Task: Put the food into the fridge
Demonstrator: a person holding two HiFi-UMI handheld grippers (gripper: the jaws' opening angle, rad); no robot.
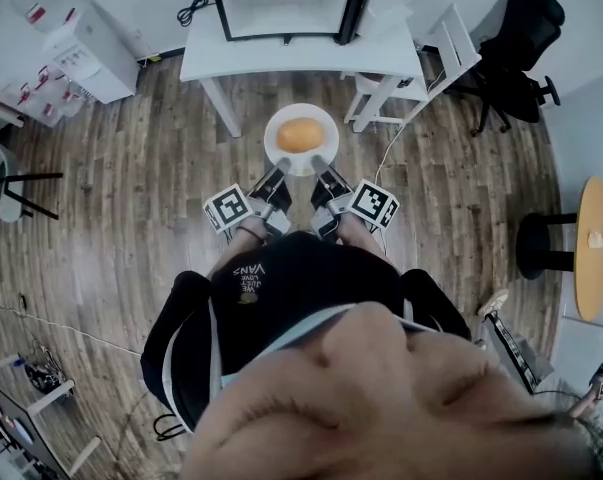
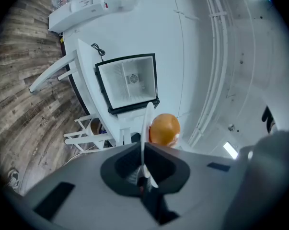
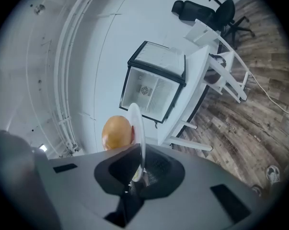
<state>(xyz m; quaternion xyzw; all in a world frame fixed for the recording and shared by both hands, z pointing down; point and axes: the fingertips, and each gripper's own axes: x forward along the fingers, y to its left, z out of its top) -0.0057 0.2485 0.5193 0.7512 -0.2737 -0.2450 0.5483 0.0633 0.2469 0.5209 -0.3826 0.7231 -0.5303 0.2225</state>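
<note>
Closest to you: left tool (image 1: pixel 278 174) and right tool (image 1: pixel 322 173), side by side at chest height, both level. Each is pinched shut on the near rim of the round white plate (image 1: pixel 301 109); the rim runs edge-on straight into each throat.

On the plate: a smooth, round orange-brown piece of food (image 1: pixel 301 135), sitting loose at about the centre. Plate and food are in the air between you and the white counter (image 1: pixel 281 58), not yet over it.

Handling, as a judgement:
- The plate looks stiff, thin and glossy, so expect a slippery rim. Two holds on the near edge are sensible, set apart as they are.
- The load looks light, but the far edge overhangs, so it may want to dip.
- The food is round and unsecured and will likely roll if you tilt. Carry the plate flat.

Further off: the black-framed small fridge (image 2: pixel 127 83) stands on the counter against the wall.

Views:
- The head view alone shows both tools together, the plate from above and the food's place on it, but crops the fridge.
- The two gripper views alone show the clamped rim and the fridge's pale interior. The cavity looks open to you, though I can't rule out a glass front.
</note>
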